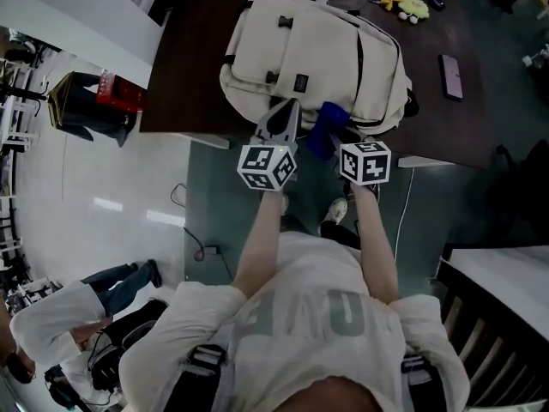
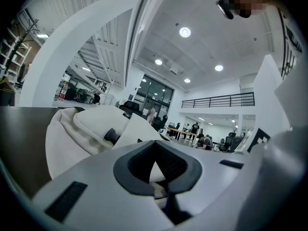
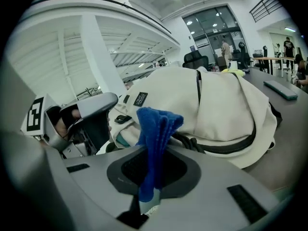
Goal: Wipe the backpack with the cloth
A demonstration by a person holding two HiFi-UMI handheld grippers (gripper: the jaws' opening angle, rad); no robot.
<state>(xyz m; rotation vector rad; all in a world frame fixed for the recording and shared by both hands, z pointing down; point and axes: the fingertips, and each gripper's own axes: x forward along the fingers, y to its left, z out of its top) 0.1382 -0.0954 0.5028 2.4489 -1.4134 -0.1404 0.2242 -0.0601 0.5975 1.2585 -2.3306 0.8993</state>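
A cream backpack lies flat on the dark table. My right gripper is shut on a blue cloth, which hangs at the backpack's near edge. In the right gripper view the cloth stands up folded from the right gripper, just short of the backpack. My left gripper is beside it to the left, its jaws shut and pointing at the backpack's near side. In the left gripper view the left gripper holds nothing I can make out, with the backpack ahead and to the left.
A dark phone lies on the table right of the backpack, and a yellow plush toy sits at the far edge. A black stand with a red box is left of the table. Another person is at the lower left.
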